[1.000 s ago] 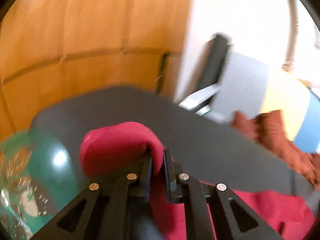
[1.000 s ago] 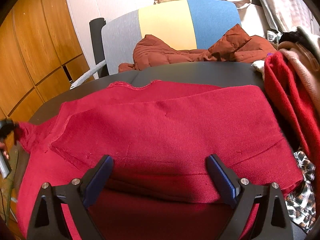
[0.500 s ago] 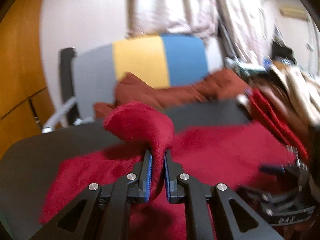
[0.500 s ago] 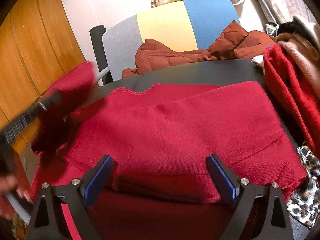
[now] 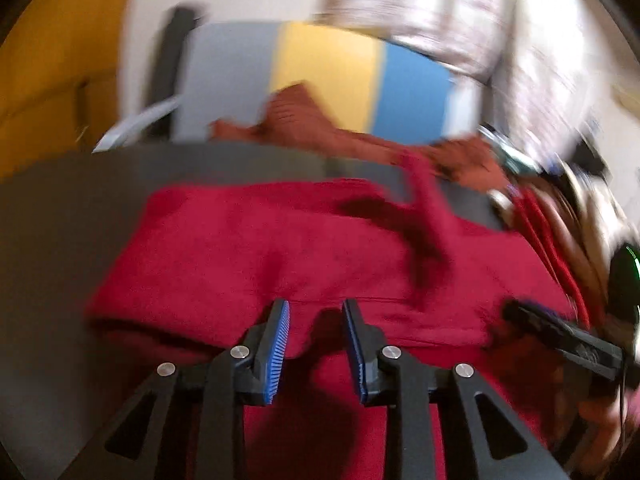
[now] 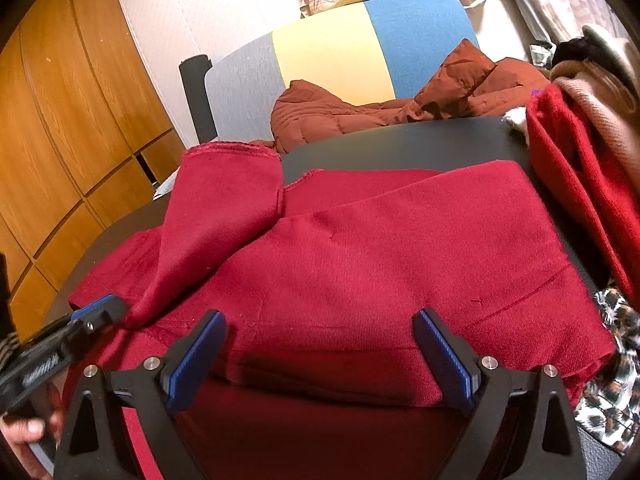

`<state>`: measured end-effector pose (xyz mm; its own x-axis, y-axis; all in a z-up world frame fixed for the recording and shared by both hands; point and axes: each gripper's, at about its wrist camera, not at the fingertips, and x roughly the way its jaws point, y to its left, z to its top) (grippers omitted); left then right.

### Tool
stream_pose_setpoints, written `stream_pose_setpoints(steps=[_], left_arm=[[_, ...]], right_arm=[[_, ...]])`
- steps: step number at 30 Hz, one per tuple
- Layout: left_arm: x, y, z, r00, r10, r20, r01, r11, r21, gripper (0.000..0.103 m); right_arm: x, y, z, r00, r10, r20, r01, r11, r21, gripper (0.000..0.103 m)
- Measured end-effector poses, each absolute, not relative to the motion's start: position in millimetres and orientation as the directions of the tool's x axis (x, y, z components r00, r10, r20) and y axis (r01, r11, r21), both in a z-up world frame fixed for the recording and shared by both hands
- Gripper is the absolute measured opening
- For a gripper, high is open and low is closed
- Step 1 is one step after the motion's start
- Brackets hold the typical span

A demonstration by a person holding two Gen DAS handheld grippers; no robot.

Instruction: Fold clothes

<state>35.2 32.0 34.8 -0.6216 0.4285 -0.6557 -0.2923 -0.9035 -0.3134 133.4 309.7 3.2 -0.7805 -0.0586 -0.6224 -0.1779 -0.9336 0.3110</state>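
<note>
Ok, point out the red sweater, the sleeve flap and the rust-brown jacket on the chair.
red sweater [image 6: 400, 264], right wrist view, flat middle panel.
sleeve flap [image 6: 216, 216], right wrist view, raised cloth at the sweater's left.
rust-brown jacket [image 6: 328, 114], right wrist view, quilted bulge.

A: Where does the left wrist view sit?
B: Low and close over the red garment [image 5: 320, 248], facing the striped chair [image 5: 320, 76].
A: And the right?
B: Same: close above the garment [image 6: 380, 264], facing that chair [image 6: 360, 52]; both share them.
</note>
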Motion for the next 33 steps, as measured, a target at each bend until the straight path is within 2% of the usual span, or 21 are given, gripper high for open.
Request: stream_pose_setpoints(steps=[3,4,12,17,20,25,29,33], left_arm=[[19,-22,13,-0.632,0.488,-0.602,-0.117,-0.828,-0.548,0.022],[18,-31,9,-0.639,0.500,-0.585,-0.096,-0.806,-0.585,0.022],[34,-59,-10,-0.690,0.559,-0.460,-0.077,-0.688,-0.721,0.025],[35,-59,-16,-0.698,0.562,-0.444,-0.073,-0.672,-0.737,0.024],[34,-60,-16,-0.700,0.565,-0.438,-0.076,-0.668,-0.740,0.023],[33,-62,-17,-0.702,0.569,-0.428,-0.082,-0.661,-0.746,0.023],[32,-63,-18,-0.704,0.573,-0.420,-0.086,-0.656,-0.750,0.023],[31,-65,-19,-0.705,0.578,-0.411,-0.091,-0.647,-0.757,0.023]], right_arm=[[133,309,4,-0.779,-0.057,-0.625,-0.179,-0.934,0.308,0.096],[133,310,4,-0.778,-0.056,-0.626,-0.179,-0.935,0.307,0.096],[133,312,4,-0.774,-0.059,-0.630,-0.177,-0.936,0.305,0.096],[127,308,6,-0.746,-0.060,-0.663,-0.173,-0.944,0.281,0.100],[120,298,15,-0.701,0.012,-0.713,-0.202,-0.962,0.182,0.100],[114,281,62,-0.801,-0.050,-0.596,-0.178,-0.932,0.317,0.099],[77,242,88,-0.798,-0.104,-0.594,-0.102,-0.947,0.303,0.099],[36,200,82,-0.726,-0.080,-0.683,-0.053,-0.984,0.171,0.099]])
